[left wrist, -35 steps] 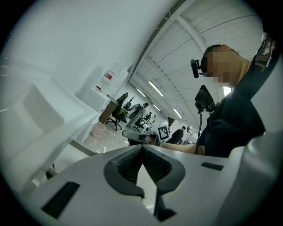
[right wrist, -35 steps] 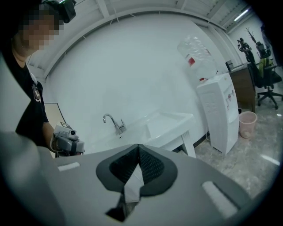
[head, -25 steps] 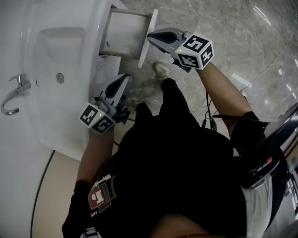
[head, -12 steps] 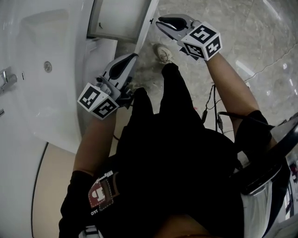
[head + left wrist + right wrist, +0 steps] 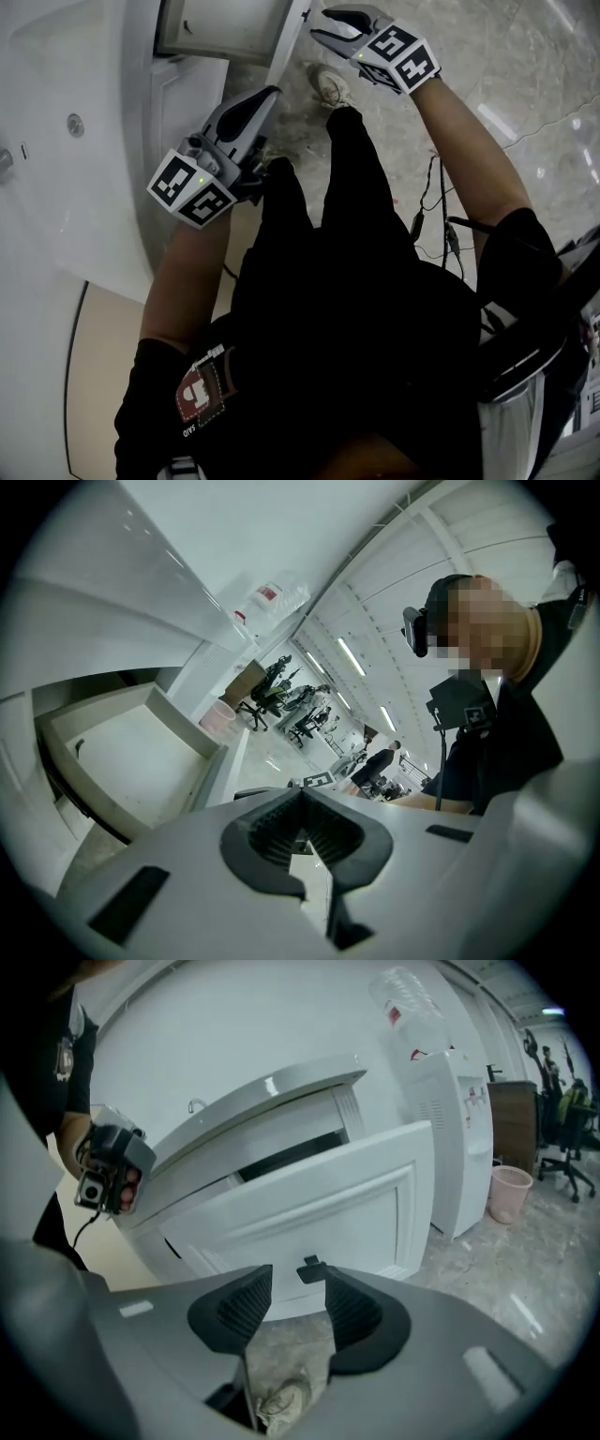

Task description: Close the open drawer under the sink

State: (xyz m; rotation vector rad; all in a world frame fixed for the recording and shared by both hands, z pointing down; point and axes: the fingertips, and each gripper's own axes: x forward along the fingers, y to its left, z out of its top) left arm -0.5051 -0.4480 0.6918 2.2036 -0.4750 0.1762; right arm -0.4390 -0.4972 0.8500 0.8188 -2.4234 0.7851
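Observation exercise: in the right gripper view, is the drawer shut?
No, the drawer stands pulled out, a dark gap behind its front.

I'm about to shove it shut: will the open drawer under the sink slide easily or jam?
The drawer looks like a rigid framed white panel, so it probably won't flex. It appears empty, so likely light. Pushed off-centre, a front this wide might rack.
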